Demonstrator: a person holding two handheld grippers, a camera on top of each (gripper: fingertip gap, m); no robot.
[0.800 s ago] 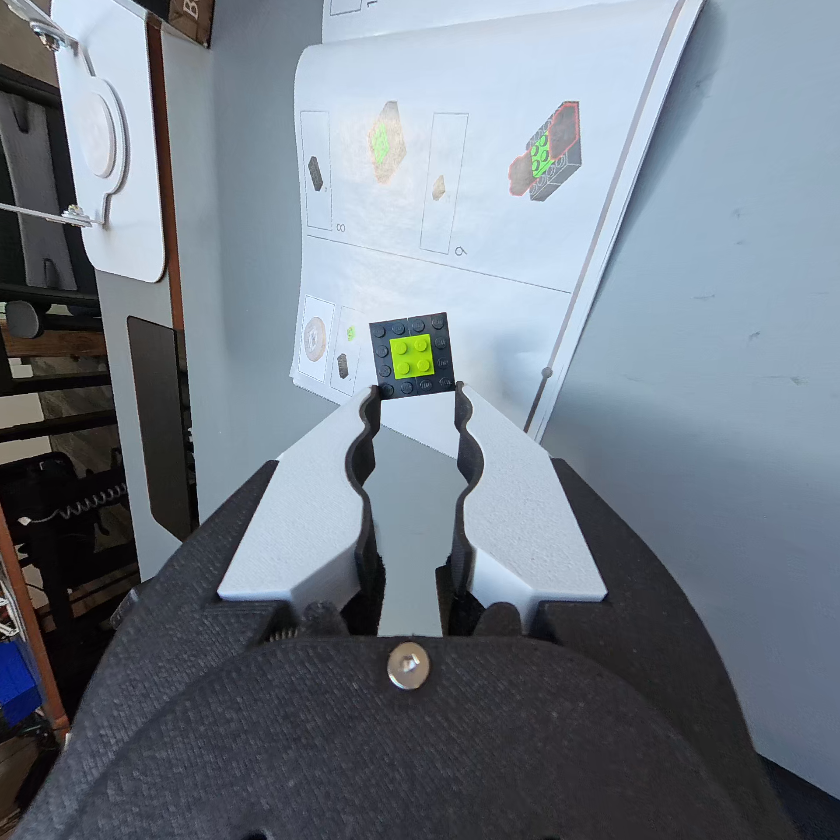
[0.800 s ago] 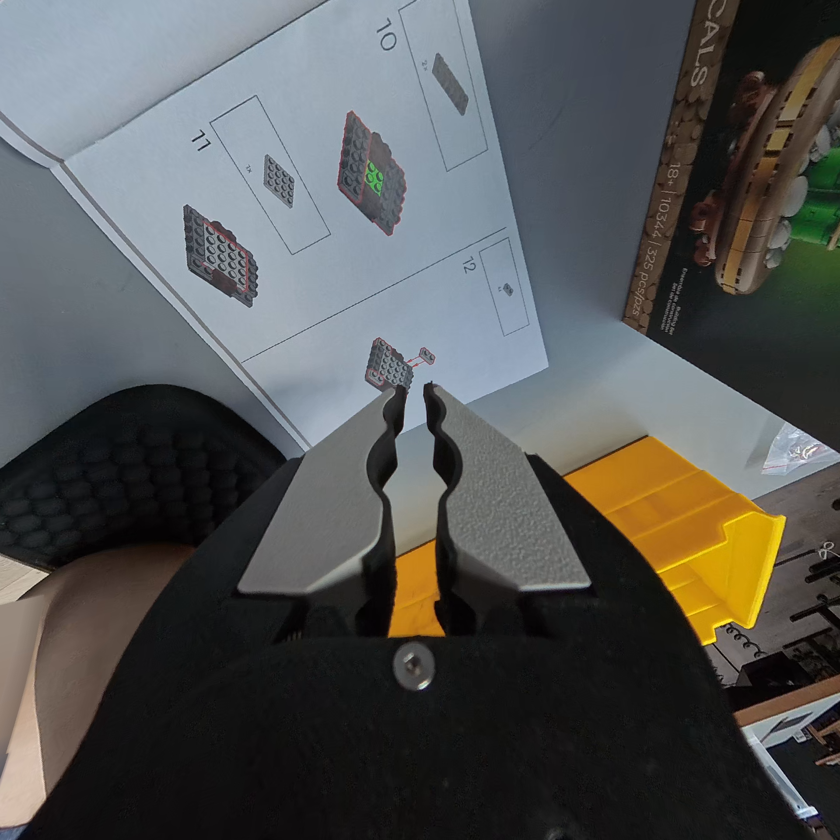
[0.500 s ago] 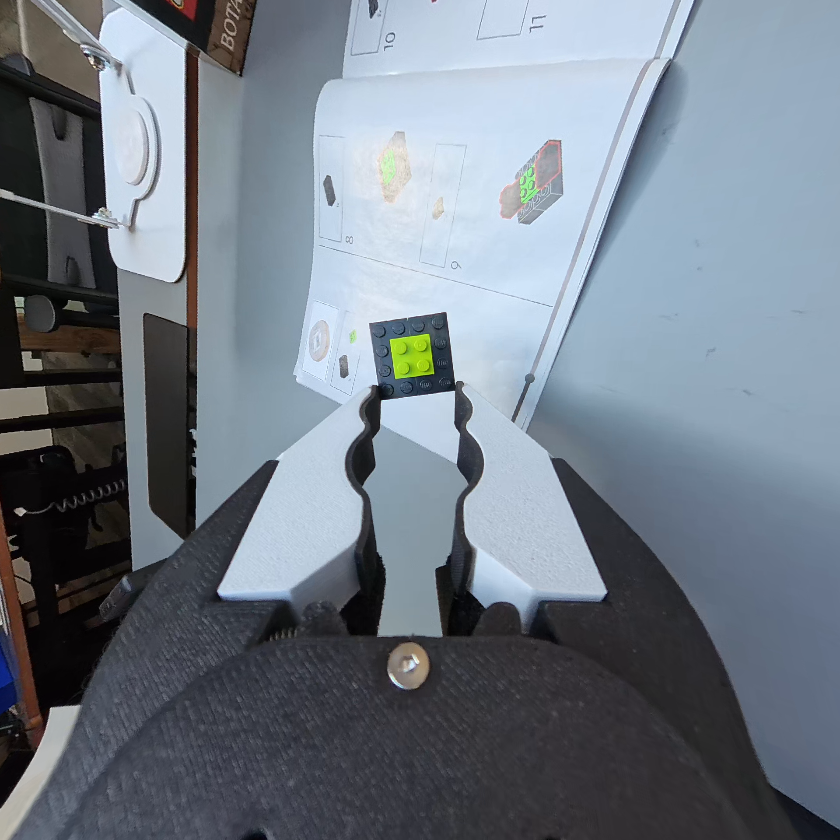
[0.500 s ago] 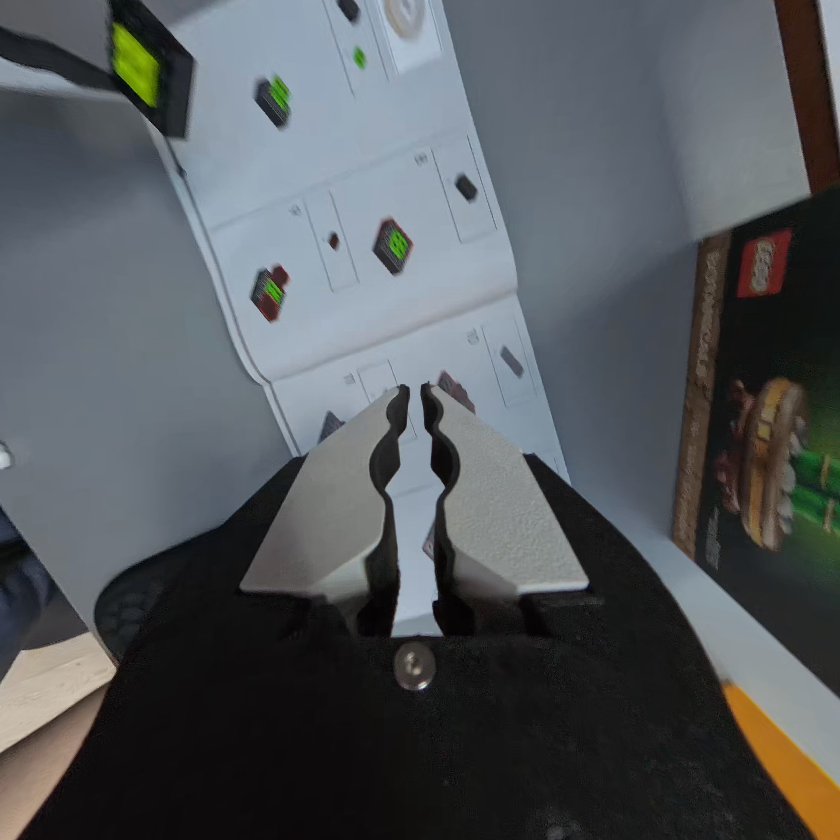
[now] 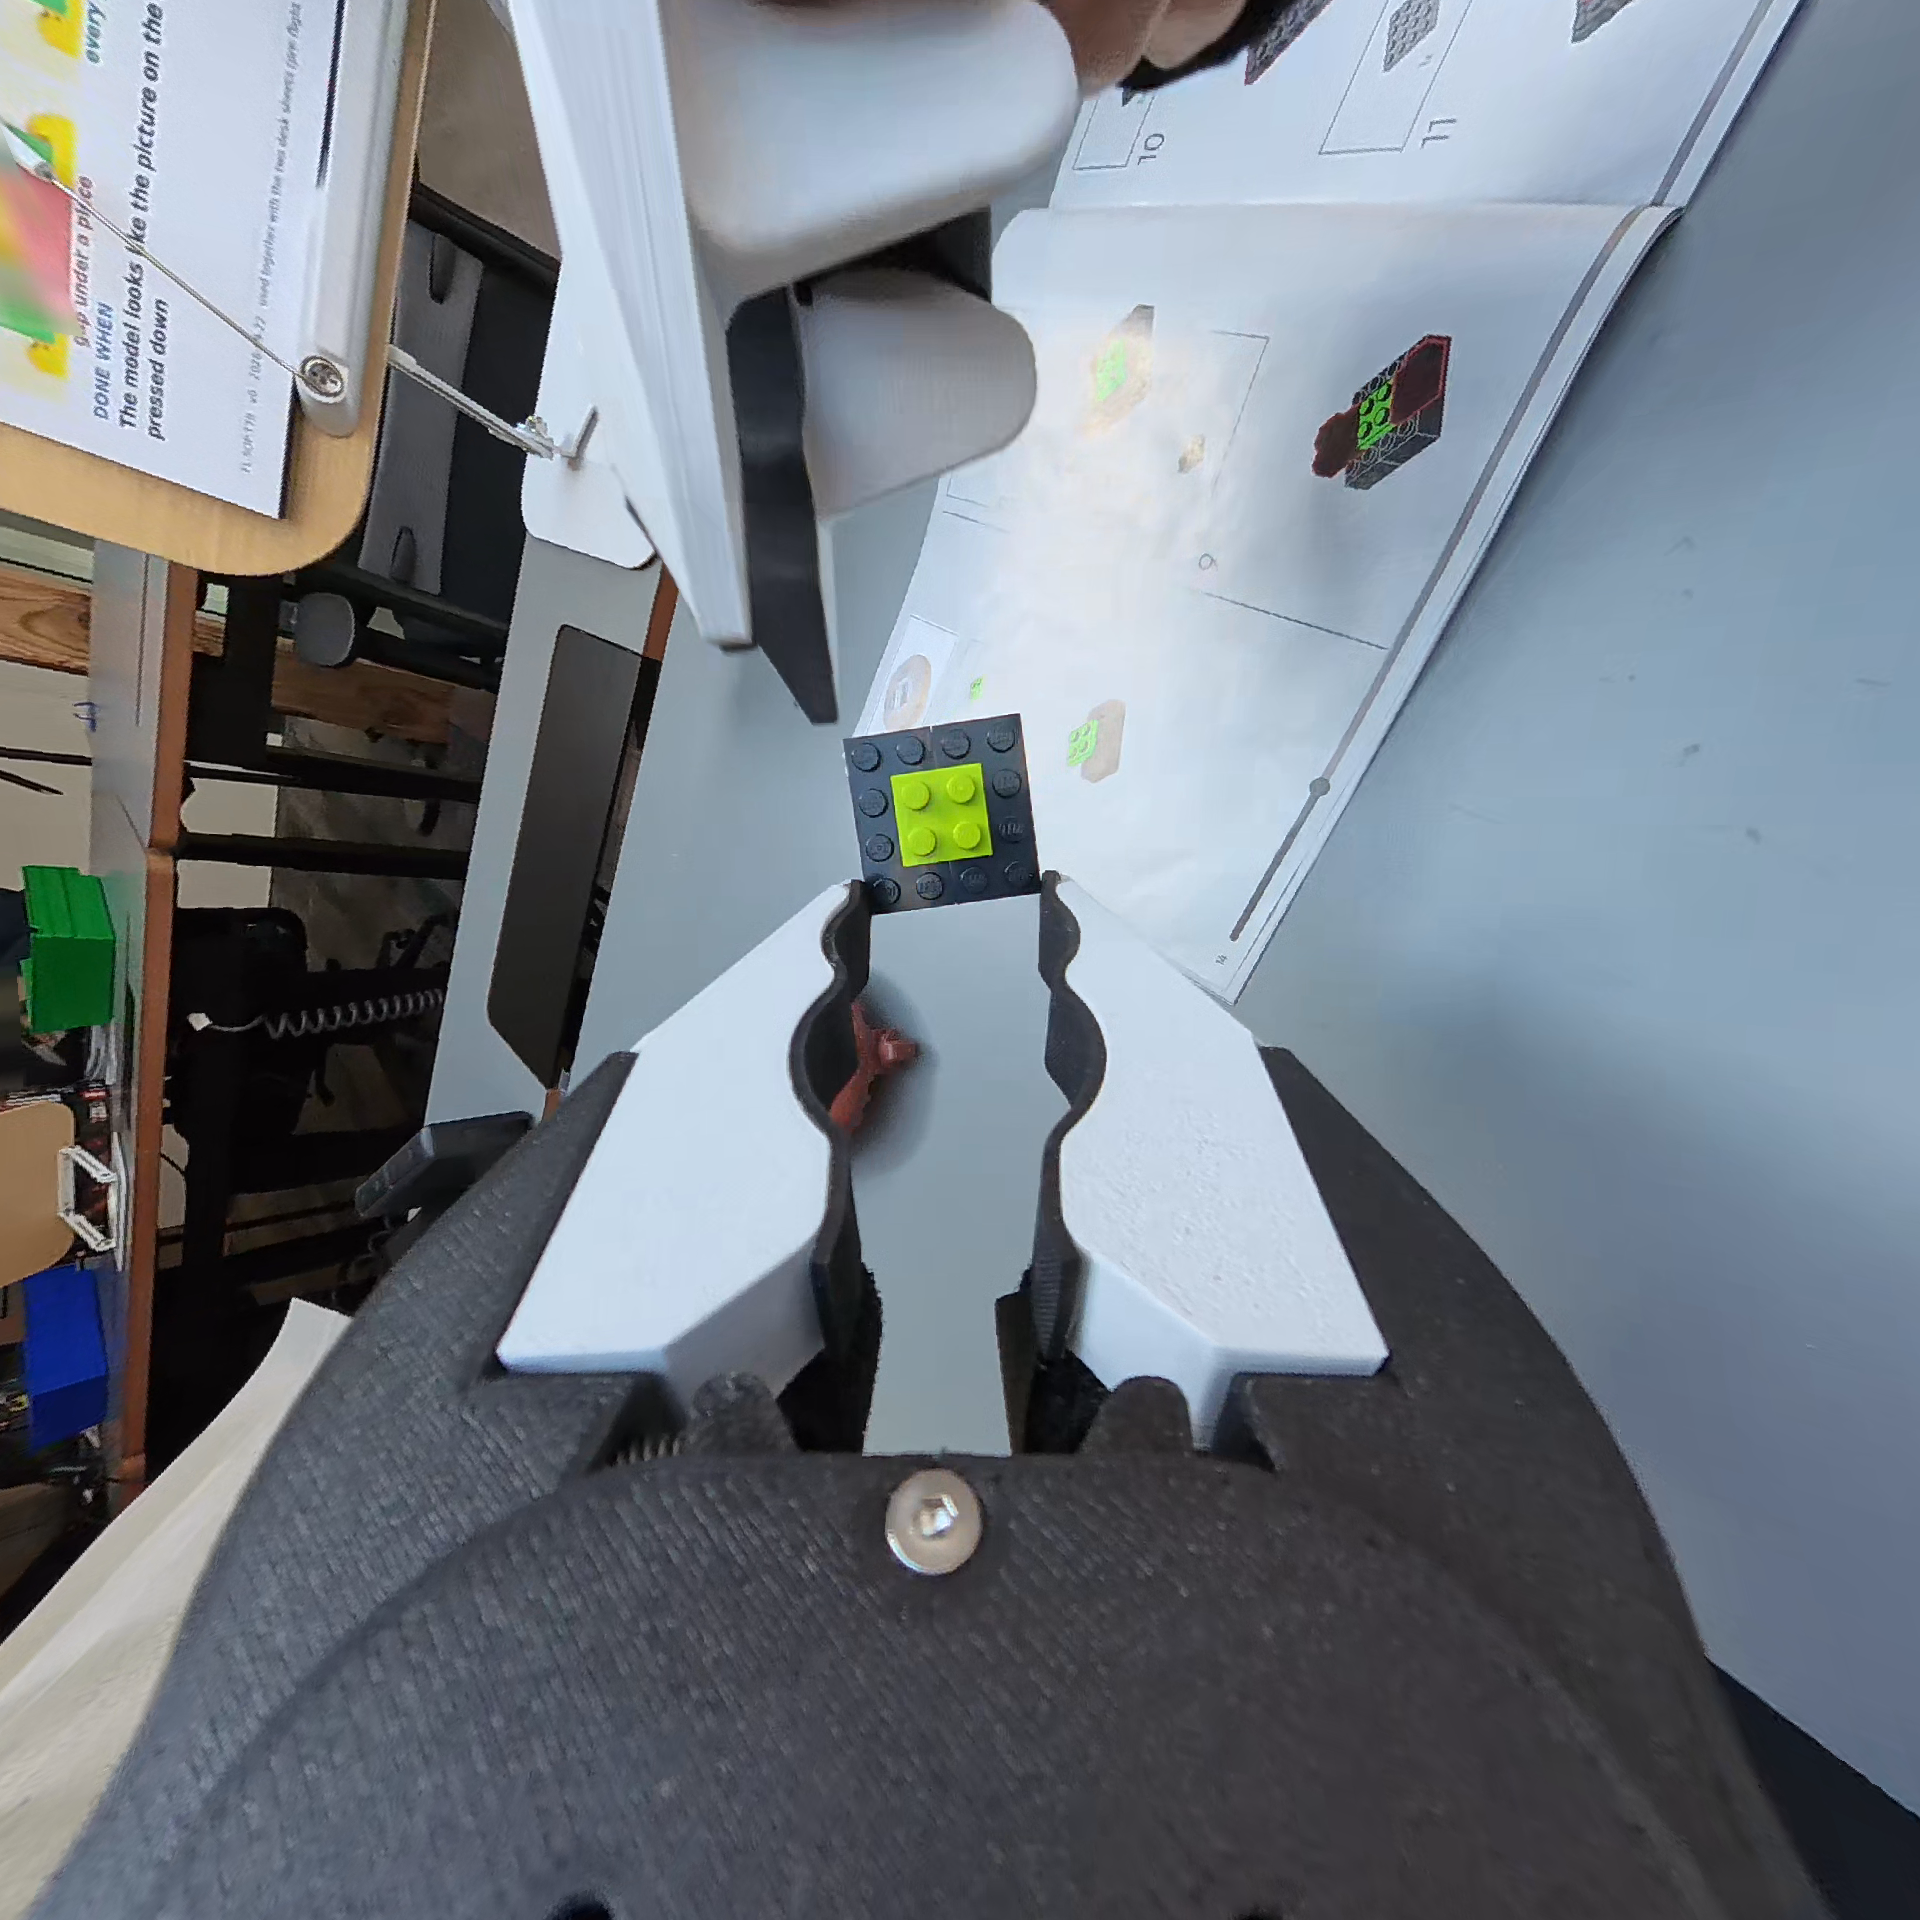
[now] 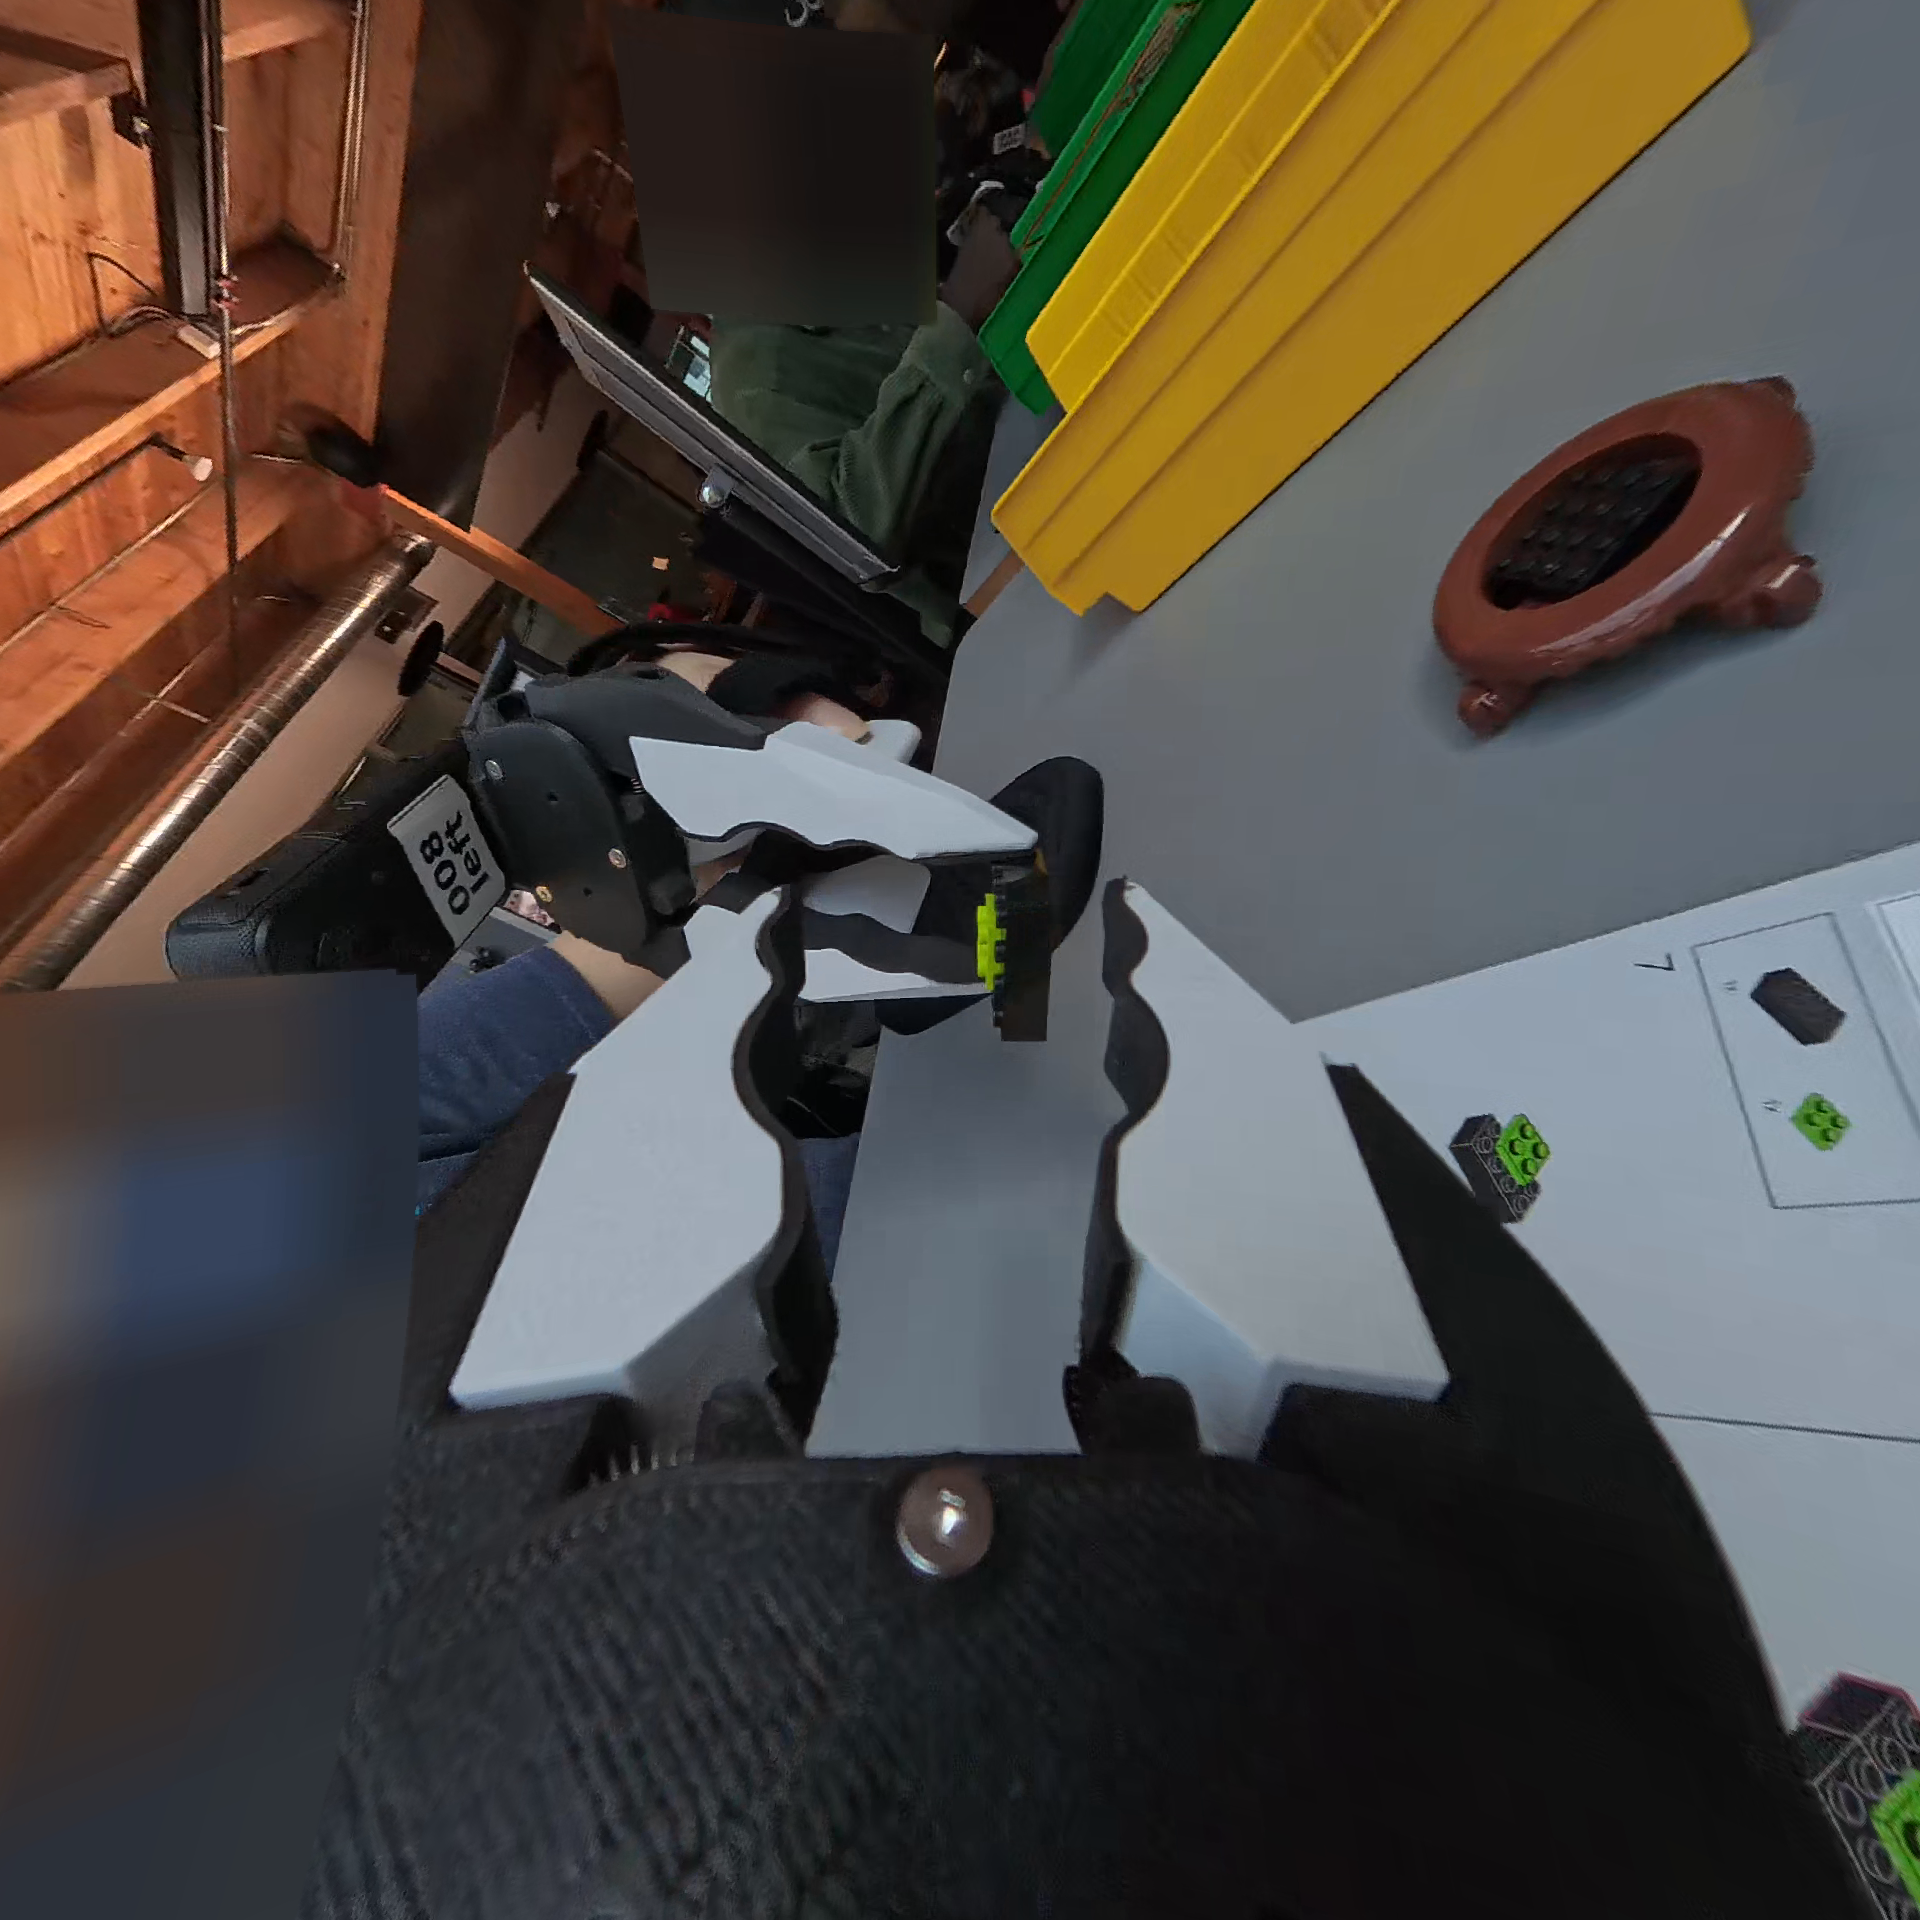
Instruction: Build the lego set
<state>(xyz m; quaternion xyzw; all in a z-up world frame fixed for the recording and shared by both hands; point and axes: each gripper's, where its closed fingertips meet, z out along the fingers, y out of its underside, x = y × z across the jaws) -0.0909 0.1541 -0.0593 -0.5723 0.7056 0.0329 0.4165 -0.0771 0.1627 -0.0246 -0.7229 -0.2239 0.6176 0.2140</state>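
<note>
My left gripper [image 5: 948, 891] is shut on the lower edge of a black square plate with a lime 2x2 brick [image 5: 943, 814] on it and holds it upright above the open instruction booklet [image 5: 1299, 540]. My right gripper [image 6: 948, 899] is open and empty. It faces the left gripper [image 6: 831, 831] from close by, with the black and lime assembly [image 6: 1013, 961] just beyond its fingertips. The right gripper's blurred body [image 5: 831, 260] fills the top of the left wrist view. A small reddish-brown piece [image 5: 871, 1070] lies on the table below my left fingers.
A round reddish-brown base with a black plate inside [image 6: 1621, 551] sits on the grey table [image 6: 1351, 779]. A yellow bin [image 6: 1299, 260] and a green bin [image 6: 1091, 94] stand beyond it. A clipboard with paper [image 5: 156, 260] hangs at the left. A person in a green sleeve [image 6: 862, 416] is behind.
My right gripper has swung away from the booklet to face the left gripper, and its jaws have gone from nearly shut to wide open. The left gripper still holds the assembly.
</note>
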